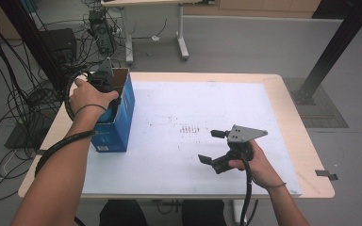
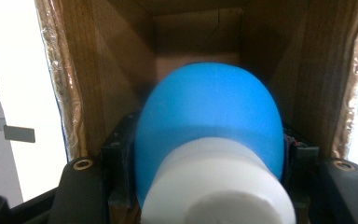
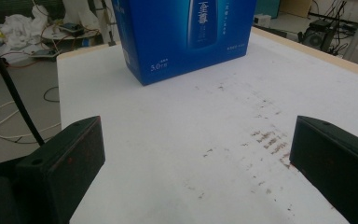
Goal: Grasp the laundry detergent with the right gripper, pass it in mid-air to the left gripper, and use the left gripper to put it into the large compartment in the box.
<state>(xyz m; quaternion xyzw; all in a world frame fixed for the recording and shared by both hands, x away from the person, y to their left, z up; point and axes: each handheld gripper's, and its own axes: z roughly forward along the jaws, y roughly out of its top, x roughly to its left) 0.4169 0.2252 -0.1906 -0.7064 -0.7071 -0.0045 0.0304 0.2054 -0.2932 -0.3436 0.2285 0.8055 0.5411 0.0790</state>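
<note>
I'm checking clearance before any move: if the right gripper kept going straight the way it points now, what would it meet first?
Probably the blue box. The right gripper has its jaws open with nothing between them, and ahead lies bare white table surface up to the box's printed side. Depth is hard to judge, so it could scrape the table first.

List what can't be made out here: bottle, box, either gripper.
- Blue bottle, left gripper view: its base is hidden by its own body; the white cap is cut off at the bottom edge.
- Blue box, right gripper view: its top is cut off; the small print is too blurred to read.
- Left gripper, high view: the fingers are hidden inside the box and behind the hand.
</note>
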